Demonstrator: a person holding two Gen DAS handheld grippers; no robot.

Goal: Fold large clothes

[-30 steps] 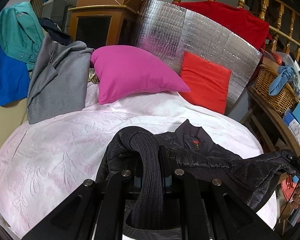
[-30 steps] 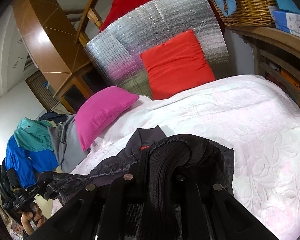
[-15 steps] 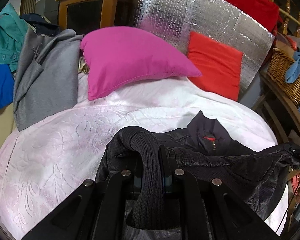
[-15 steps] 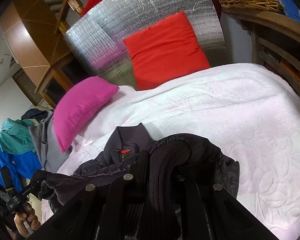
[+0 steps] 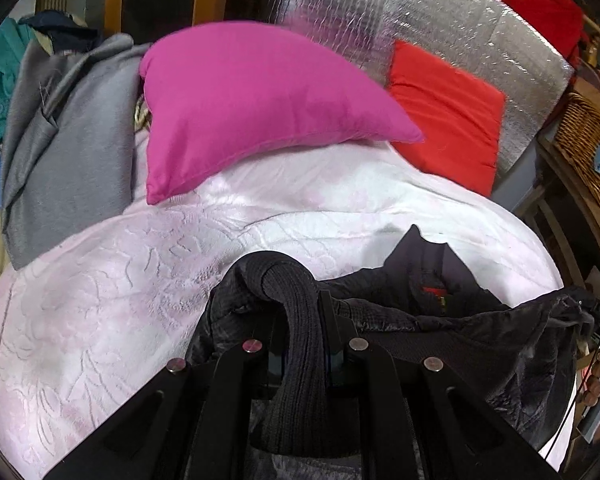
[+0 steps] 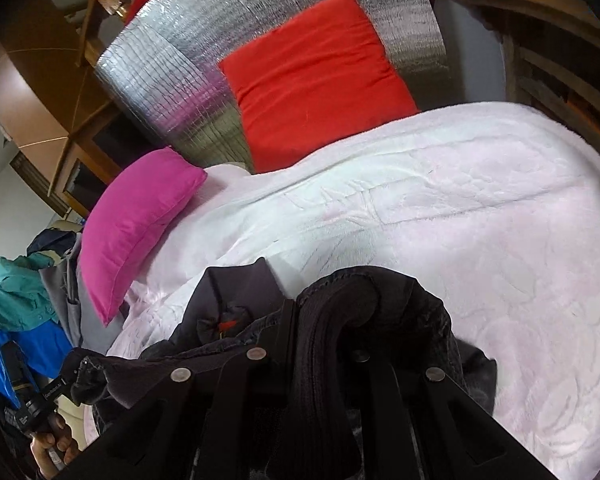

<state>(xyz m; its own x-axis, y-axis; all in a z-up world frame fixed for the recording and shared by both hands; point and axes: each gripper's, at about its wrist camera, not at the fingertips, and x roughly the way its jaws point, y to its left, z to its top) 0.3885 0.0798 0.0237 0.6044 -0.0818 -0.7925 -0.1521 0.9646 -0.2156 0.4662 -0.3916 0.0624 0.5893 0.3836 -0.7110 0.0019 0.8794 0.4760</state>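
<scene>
A black quilted jacket hangs stretched between my two grippers over the near part of the bed, collar pointing toward the pillows. My left gripper is shut on a ribbed knit band at one end of the jacket. In the right wrist view my right gripper is shut on the ribbed band at the other end, and the collar lies on the cover. Each view catches the other gripper at its edge, the right gripper and the left gripper, held by a hand.
The bed has a white-pink embossed cover. At its head lie a pink pillow and a red cushion against a silver foil board. A grey garment hangs at the left. A wicker basket stands on a shelf right.
Both grippers have moved forward and down over the bed with the jacket still stretched between them. The pillows loom larger and the collar has come to rest on the cover.
</scene>
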